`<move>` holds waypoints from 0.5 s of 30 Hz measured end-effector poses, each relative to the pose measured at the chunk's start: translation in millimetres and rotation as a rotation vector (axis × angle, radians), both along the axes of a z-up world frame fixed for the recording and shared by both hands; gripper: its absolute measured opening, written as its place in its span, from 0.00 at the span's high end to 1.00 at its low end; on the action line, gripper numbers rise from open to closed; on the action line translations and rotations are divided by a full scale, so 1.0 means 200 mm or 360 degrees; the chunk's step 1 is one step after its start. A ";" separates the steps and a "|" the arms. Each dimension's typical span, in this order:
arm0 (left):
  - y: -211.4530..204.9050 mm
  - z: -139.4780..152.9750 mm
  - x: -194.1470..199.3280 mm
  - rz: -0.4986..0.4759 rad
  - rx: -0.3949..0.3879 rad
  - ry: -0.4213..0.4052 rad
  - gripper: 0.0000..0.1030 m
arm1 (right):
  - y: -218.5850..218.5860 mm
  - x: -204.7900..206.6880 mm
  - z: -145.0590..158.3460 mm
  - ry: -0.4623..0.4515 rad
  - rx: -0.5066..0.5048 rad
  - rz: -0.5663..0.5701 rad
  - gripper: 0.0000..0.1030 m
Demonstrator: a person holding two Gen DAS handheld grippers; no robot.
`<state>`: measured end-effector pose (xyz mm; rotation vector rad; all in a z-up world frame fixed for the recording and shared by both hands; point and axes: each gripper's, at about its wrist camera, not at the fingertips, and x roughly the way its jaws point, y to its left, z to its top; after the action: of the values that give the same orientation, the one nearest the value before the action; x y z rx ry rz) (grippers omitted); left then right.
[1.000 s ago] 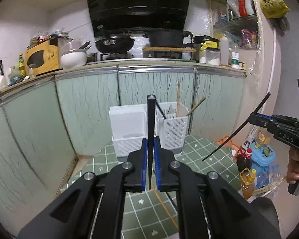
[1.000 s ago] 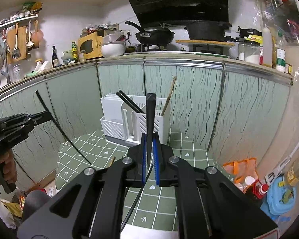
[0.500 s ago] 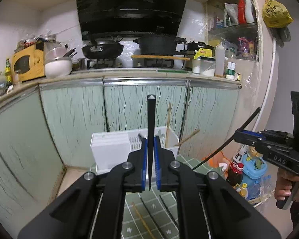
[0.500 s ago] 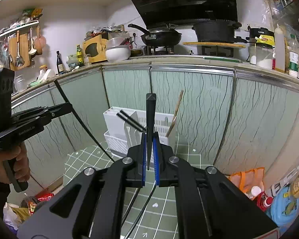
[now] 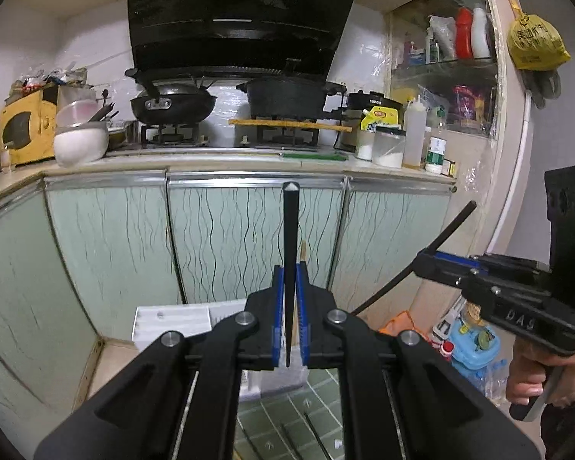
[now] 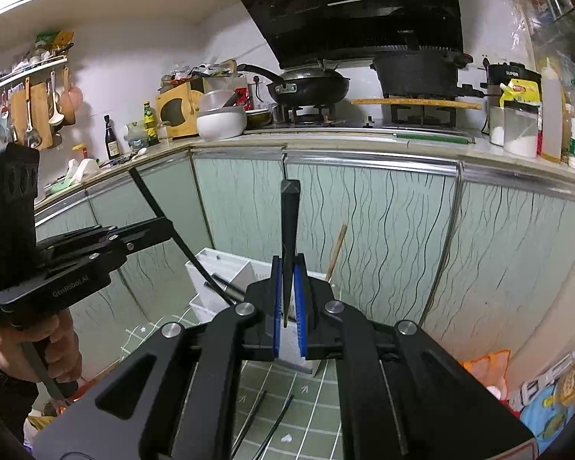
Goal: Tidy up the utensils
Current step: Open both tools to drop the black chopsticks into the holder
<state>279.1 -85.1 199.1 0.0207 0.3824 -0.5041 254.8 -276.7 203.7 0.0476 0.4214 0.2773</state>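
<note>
My left gripper [image 5: 289,268] is shut on a black chopstick [image 5: 289,237] that stands upright between the blue pads. My right gripper [image 6: 288,260] is shut on another black chopstick [image 6: 288,226], also upright. Both are held above a white slotted utensil holder [image 5: 172,320], which also shows in the right wrist view [image 6: 226,268] with black chopsticks [image 6: 220,285] and a wooden one [image 6: 336,249] in it. Each gripper shows in the other's view: the right one [image 5: 421,258] and the left one [image 6: 165,224], each with its chopstick slanting through it. Loose chopsticks [image 6: 276,421] lie on the green tiled table [image 6: 318,402].
Pale green cabinet doors [image 5: 249,237] stand right behind the holder, under a counter with a wok [image 5: 172,103], a pot [image 5: 287,96] and jars [image 5: 387,145]. Bottles and a blue container [image 5: 475,345] sit low at the right.
Both grippers have risen with their chopsticks, so the holder and the table have dropped lower in both views. The grip on each chopstick is unchanged.
</note>
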 end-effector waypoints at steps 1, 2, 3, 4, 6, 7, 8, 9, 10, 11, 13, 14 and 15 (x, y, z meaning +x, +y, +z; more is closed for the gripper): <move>-0.02 0.01 0.03 -0.0002 0.0005 -0.0010 0.93 | 0.00 0.03 0.01 0.0001 -0.0007 -0.0001 0.94; -0.03 0.03 0.06 -0.0012 0.0003 -0.0013 0.93 | 0.00 0.05 0.01 0.0006 -0.0009 0.0000 0.94; -0.04 0.03 0.09 -0.0024 0.0002 -0.0014 0.93 | -0.01 0.07 0.01 0.0012 -0.0012 0.0004 0.94; -0.05 0.04 0.12 -0.0034 0.0002 -0.0014 0.93 | -0.01 0.10 0.01 0.0017 -0.0019 0.0006 0.94; -0.07 0.03 0.18 -0.0045 0.0011 -0.0006 0.93 | -0.01 0.15 0.00 0.0031 -0.0044 -0.0001 0.94; -0.08 0.02 0.22 -0.0056 0.0021 0.0002 0.93 | -0.01 0.18 -0.01 0.0044 -0.0047 0.0009 0.94; -0.08 0.01 0.25 -0.0062 0.0030 0.0007 0.93 | -0.02 0.21 -0.03 0.0057 -0.0048 0.0011 0.94; -0.09 -0.01 0.28 -0.0065 0.0039 0.0016 0.93 | -0.03 0.24 -0.04 0.0064 -0.0052 0.0012 0.94; -0.09 -0.03 0.32 -0.0077 0.0043 0.0028 0.93 | -0.03 0.25 -0.05 0.0068 -0.0055 0.0016 0.94; -0.08 -0.05 0.35 -0.0082 0.0046 0.0043 0.93 | -0.03 0.28 -0.06 0.0078 -0.0060 0.0026 0.94; -0.07 -0.10 0.39 -0.0091 0.0047 0.0072 0.93 | -0.03 0.32 -0.09 0.0089 -0.0085 0.0028 0.94; -0.07 -0.12 0.42 -0.0096 0.0051 0.0088 0.93 | -0.04 0.35 -0.11 0.0103 -0.0075 0.0047 0.94; -0.06 -0.15 0.44 -0.0095 0.0057 0.0105 0.93 | -0.04 0.37 -0.12 0.0110 -0.0076 0.0056 0.94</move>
<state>366.7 -97.6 170.1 0.0506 0.4562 -0.5580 328.3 -283.7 178.8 0.0028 0.4976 0.3008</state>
